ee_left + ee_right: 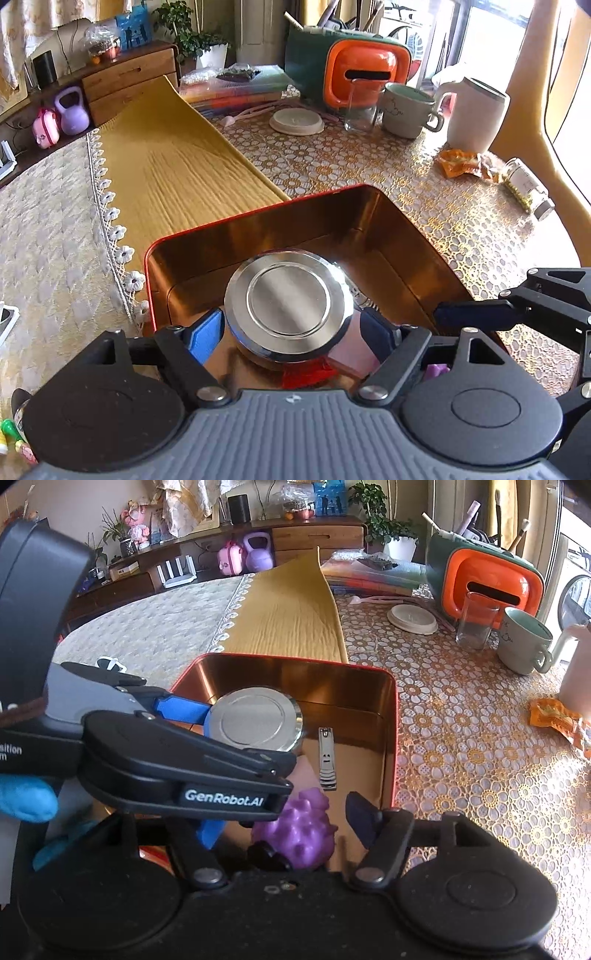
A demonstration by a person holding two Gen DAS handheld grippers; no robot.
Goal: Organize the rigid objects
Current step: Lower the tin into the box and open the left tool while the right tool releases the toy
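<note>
Bright window daylight from the right glares on the tablecloth [424, 192]; fisheye bending warps the edges.

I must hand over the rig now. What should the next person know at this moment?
Left claw: shut on the silver round lid, held over the red tin box.
Right claw: open, holds nothing, low over the near end of the box, just above the purple bumpy toy.
Already in the box: the purple toy, the nail clipper, and a pink object under the lid.
Left to do: lower the lid in and release it. The small bottle still lies on the table; probably it goes in next.
</note>
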